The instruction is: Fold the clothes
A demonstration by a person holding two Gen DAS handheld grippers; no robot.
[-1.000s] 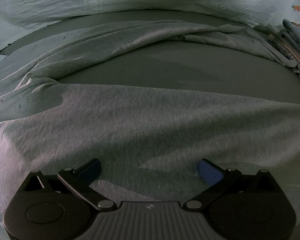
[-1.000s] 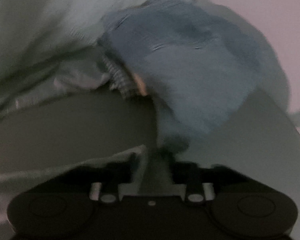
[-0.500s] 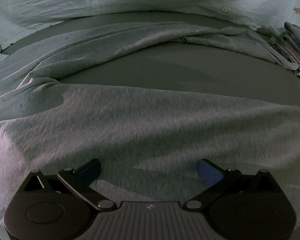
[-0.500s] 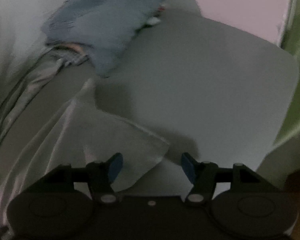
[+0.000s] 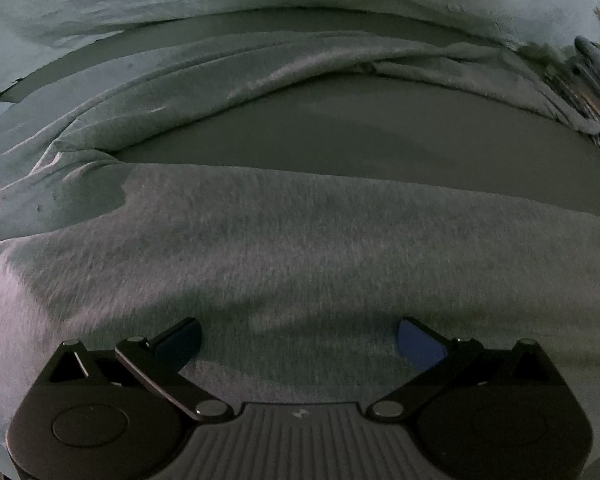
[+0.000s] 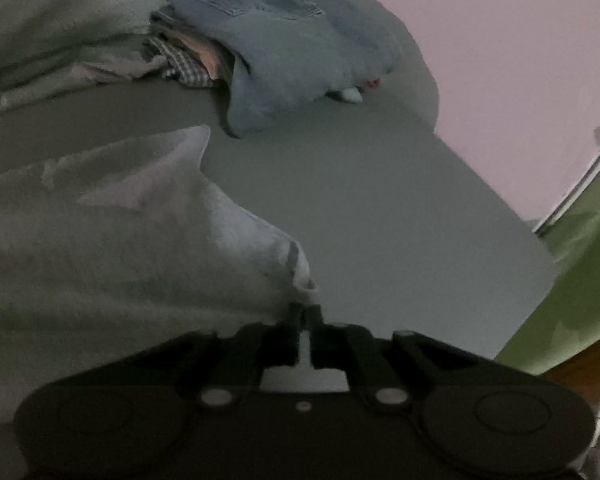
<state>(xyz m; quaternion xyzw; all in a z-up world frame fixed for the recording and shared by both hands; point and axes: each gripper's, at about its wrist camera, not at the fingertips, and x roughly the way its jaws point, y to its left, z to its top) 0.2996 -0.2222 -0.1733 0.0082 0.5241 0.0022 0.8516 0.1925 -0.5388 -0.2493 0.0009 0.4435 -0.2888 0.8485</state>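
Bare grey mattress [image 6: 380, 208] lies open across the middle and lower right of the right wrist frame. A heap of folded clothes [image 6: 284, 40] blocks the upper centre; the grey garment [image 6: 120, 232] fills the left.

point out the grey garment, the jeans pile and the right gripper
grey garment [image 5: 300, 248], left wrist view, flat middle
jeans pile [image 6: 284, 40], right wrist view, top denim
right gripper [image 6: 305, 314], right wrist view, between closing fingers pinching the garment corner

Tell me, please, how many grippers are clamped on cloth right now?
1: the right gripper pinches the grey garment's corner; the left gripper hangs open above it.
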